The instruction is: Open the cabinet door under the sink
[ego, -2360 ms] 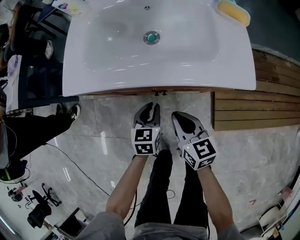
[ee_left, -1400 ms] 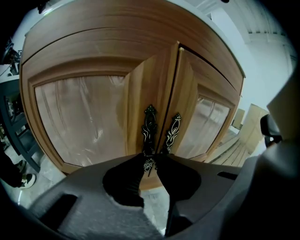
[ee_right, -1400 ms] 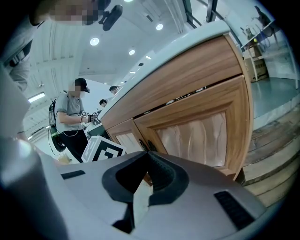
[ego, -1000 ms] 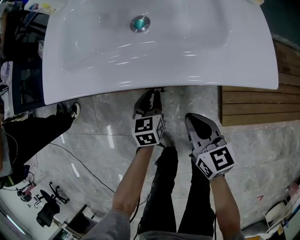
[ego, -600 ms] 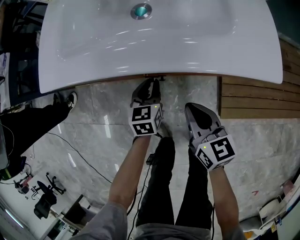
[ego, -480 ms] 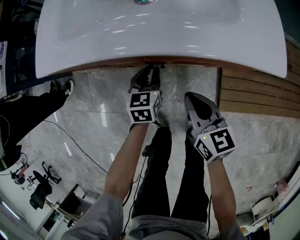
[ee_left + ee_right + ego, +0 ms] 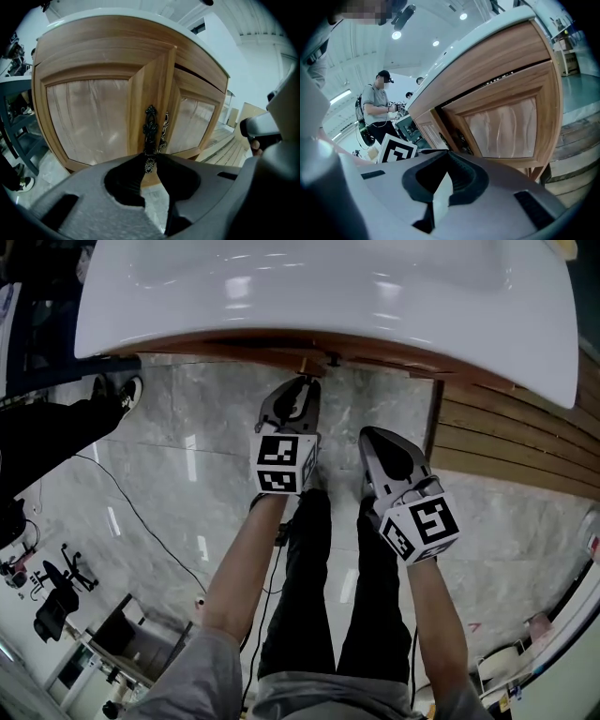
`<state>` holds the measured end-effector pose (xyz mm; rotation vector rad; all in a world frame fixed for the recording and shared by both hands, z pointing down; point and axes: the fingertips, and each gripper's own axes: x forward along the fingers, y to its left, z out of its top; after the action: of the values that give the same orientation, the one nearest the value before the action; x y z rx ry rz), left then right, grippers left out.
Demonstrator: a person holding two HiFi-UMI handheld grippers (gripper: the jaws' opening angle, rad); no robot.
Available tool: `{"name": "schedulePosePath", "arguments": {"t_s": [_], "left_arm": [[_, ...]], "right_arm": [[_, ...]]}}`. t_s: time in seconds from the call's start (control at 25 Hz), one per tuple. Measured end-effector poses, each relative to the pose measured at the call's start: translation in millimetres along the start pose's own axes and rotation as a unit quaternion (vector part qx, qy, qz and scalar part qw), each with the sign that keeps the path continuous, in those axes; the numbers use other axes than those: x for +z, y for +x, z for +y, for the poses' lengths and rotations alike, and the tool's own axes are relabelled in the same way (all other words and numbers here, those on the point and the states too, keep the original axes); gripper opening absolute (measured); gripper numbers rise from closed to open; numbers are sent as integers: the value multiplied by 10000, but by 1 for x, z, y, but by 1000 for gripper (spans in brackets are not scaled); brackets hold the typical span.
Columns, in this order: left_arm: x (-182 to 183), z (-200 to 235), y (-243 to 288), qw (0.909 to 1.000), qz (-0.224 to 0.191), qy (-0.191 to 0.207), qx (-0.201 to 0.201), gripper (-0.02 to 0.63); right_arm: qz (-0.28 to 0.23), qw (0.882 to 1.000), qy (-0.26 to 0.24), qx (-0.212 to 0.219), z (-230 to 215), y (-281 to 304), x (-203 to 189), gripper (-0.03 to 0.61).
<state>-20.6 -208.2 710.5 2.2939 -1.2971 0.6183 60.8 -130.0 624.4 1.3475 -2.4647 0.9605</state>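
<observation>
Under the sink (image 7: 319,306), the cabinet door (image 7: 145,89) stands ajar, its free edge swung out ahead of the neighbouring door (image 7: 194,124). My left gripper (image 7: 150,164) is clamped on the lower end of its ornate black handle (image 7: 150,126). Below the sink's front edge, beside the left one, my right gripper (image 7: 446,174) holds nothing, jaws together.

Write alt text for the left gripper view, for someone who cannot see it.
The left gripper grips the lower end of a dark ornate handle on a wooden cabinet door, which stands slightly ajar. The neighbouring door beside it is shut.
</observation>
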Motion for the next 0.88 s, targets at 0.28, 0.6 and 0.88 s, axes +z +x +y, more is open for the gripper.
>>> {"name": "schedulePosePath", "arguments": {"t_s": [0.28, 0.6, 0.88], "left_arm": [[-5, 5, -16, 9991, -166, -338, 169, 83], [-9, 11, -22, 9936, -232, -784, 779, 86], [-13, 11, -29, 9903, -241, -991, 949, 83]], "right_arm": [[229, 9992, -235, 209, 15, 6, -3, 8], [354, 9980, -391, 356, 22, 20, 0, 8], [467, 9964, -514, 488, 30, 24, 0, 8]]}}
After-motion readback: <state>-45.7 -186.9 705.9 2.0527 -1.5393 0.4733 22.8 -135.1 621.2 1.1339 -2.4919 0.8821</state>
